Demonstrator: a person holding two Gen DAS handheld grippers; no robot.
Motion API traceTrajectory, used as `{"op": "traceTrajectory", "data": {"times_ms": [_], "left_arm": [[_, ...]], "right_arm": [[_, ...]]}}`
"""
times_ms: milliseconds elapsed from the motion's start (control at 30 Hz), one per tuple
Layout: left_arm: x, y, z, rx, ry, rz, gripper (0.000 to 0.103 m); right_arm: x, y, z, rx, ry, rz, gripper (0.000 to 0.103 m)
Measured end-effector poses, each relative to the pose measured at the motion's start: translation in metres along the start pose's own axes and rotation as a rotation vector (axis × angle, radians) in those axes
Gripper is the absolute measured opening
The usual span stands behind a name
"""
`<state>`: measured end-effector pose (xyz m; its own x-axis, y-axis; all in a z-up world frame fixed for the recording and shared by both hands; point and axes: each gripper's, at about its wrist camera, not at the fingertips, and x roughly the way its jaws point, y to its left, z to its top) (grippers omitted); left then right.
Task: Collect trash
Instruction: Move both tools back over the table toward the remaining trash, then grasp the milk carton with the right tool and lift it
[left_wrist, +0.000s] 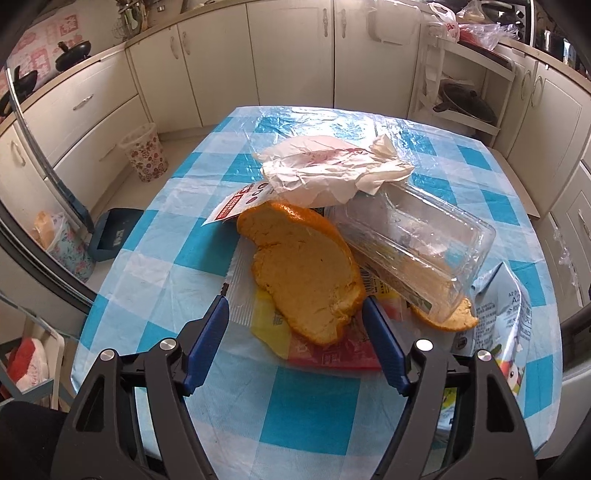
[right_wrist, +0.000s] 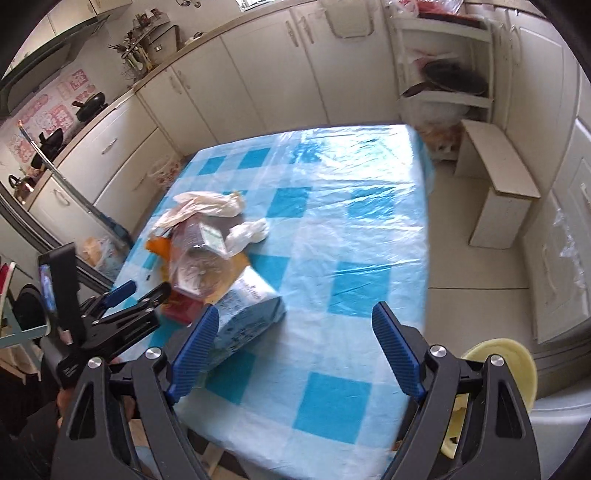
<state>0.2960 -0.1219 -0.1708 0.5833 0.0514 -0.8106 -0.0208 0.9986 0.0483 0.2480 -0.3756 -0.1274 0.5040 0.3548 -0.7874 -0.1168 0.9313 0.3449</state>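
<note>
A pile of trash lies on the blue-and-white checked table. It holds a large orange peel, a clear plastic box, crumpled white paper, a flattened drink carton and a red-and-yellow wrapper. My left gripper is open, and the near end of the peel lies between its blue fingertips without being pressed. In the right wrist view the same pile sits at the table's left side. The left gripper is beside it. My right gripper is open over bare cloth, its left finger next to the carton.
A floral waste bin and a blue dustpan stand on the floor left of the table. Cream cabinets ring the room. A shelf rack with pans and a cardboard box stand beyond the table's far right corner.
</note>
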Motion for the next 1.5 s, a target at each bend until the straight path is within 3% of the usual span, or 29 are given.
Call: {"op": "traceTrajectory", "data": {"times_ms": [233, 367, 533, 667, 867, 1000, 1133, 1200, 1300, 1367, 1400, 1433, 1500], "left_arm": [[0.009, 0.000, 0.001, 0.014, 0.005, -0.017, 0.071], [0.011, 0.012, 0.000, 0.017, 0.019, -0.032, 0.052], [0.009, 0.039, -0.006, 0.010, 0.055, -0.038, 0.041], [0.001, 0.057, -0.005, 0.006, 0.050, -0.055, 0.041], [-0.012, 0.037, -0.001, 0.119, -0.025, -0.038, 0.045], [-0.002, 0.010, -0.001, 0.232, -0.064, 0.064, 0.050], [0.017, 0.011, 0.002, 0.215, -0.019, 0.098, 0.050], [0.022, 0.018, 0.002, 0.178, 0.007, 0.107, 0.044], [0.022, 0.036, 0.005, 0.100, 0.055, 0.028, 0.035], [0.019, 0.049, 0.003, 0.044, 0.099, -0.067, 0.015], [0.017, 0.057, 0.002, 0.015, 0.122, -0.122, 0.012], [0.015, 0.061, 0.000, 0.003, 0.129, -0.139, 0.007], [0.011, 0.067, -0.002, 0.004, 0.124, -0.129, 0.006]], "right_arm": [[0.042, 0.039, -0.004, -0.013, 0.102, 0.039, 0.082], [0.067, 0.048, -0.003, -0.017, 0.157, -0.011, 0.082], [0.079, 0.053, -0.006, -0.094, 0.195, -0.127, 0.082], [0.071, 0.046, -0.006, -0.130, 0.176, -0.199, 0.082], [0.072, 0.034, -0.004, -0.031, 0.205, -0.071, 0.082], [0.075, 0.041, -0.007, -0.051, 0.208, -0.069, 0.081], [0.074, 0.045, -0.007, -0.090, 0.198, -0.109, 0.060], [0.072, 0.047, -0.006, -0.127, 0.178, -0.158, 0.047], [0.068, 0.051, -0.004, -0.187, 0.156, -0.212, 0.039], [0.069, 0.049, -0.004, -0.178, 0.171, -0.191, 0.039], [0.069, 0.048, -0.005, -0.178, 0.178, -0.187, 0.039], [0.071, 0.048, -0.005, -0.177, 0.183, -0.186, 0.039], [0.072, 0.048, -0.005, -0.174, 0.183, -0.187, 0.040]]}}
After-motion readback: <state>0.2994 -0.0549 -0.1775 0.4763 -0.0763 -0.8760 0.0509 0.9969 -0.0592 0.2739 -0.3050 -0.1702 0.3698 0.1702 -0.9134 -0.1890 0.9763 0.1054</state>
